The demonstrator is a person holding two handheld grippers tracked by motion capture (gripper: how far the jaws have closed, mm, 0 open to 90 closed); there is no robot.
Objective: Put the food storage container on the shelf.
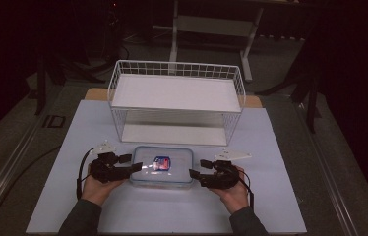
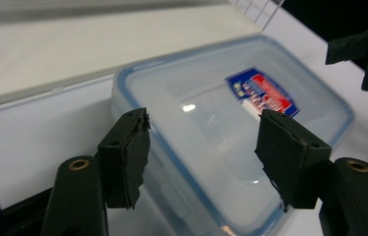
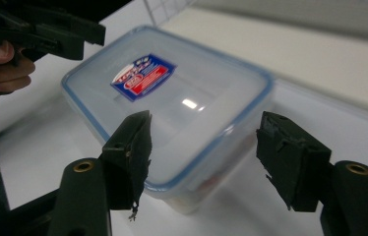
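Open tongs point(image 1: 136, 167) flank container point(image 1: 162, 167); wire shelf point(image 1: 176, 101) stands just behind.

Count on the table: five kinds.
One clear plastic box point(image 1: 162, 167) with one blue-edged lid point(image 2: 211, 123), one label point(image 1: 162, 162) on it. One white wire rack point(image 1: 176, 101), two shelves. Two grippers: left point(image 1: 129, 163), right point(image 1: 198, 168). Two hands: left point(image 1: 99, 189), right point(image 1: 234, 194).

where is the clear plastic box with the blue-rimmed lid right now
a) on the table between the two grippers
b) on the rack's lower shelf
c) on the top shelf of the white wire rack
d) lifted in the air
a: the clear plastic box sits on the table in front of the white wire rack, between the left gripper and the right gripper.
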